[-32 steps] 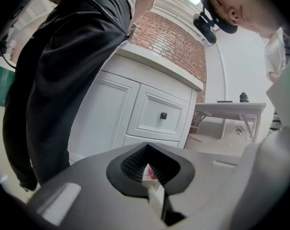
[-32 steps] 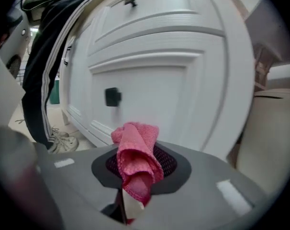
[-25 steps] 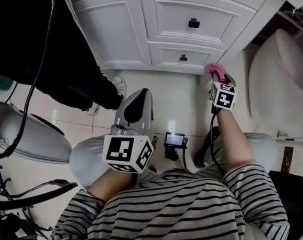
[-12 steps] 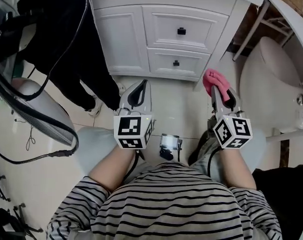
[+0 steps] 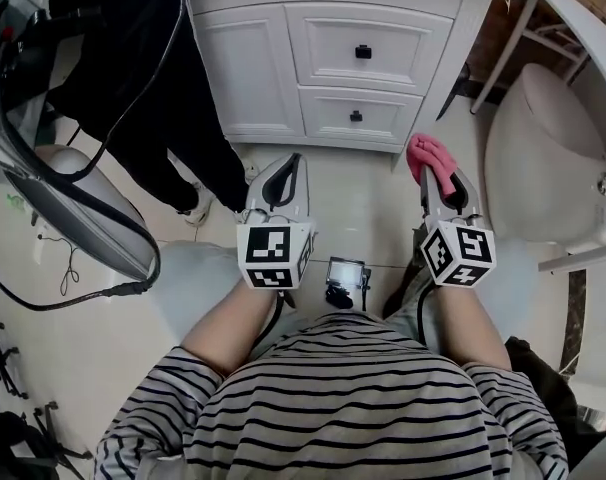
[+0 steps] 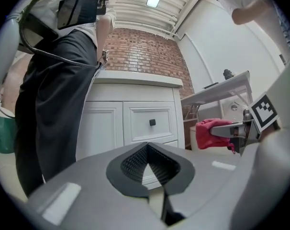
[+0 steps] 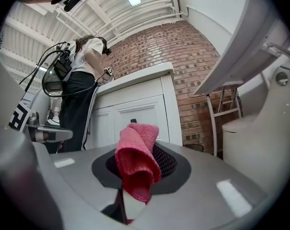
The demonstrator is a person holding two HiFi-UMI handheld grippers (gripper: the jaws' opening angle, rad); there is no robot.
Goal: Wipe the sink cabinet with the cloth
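The white sink cabinet [image 5: 323,58] stands ahead, with a door on the left and two drawers with black knobs; it also shows as the cabinet [image 6: 135,123] and the cabinet [image 7: 135,119] in both gripper views. My right gripper [image 5: 435,168] is shut on a folded pink cloth [image 5: 431,158], held above the floor just right of the cabinet's front corner, not touching it. The cloth [image 7: 138,159] sticks up between the jaws. My left gripper [image 5: 283,173] is shut and empty, held in front of the cabinet's lower drawer [image 5: 355,116].
A person in black trousers [image 5: 173,108] stands at the cabinet's left with cables and gear. A white toilet [image 5: 543,158] sits to the right. A small device [image 5: 345,273] lies on the tiled floor between my knees. A brick wall [image 7: 193,61] is behind.
The right gripper with the cloth pulled back from the cabinet's lower right corner toward me. The left gripper shifted forward a little. My view moved back and steadied.
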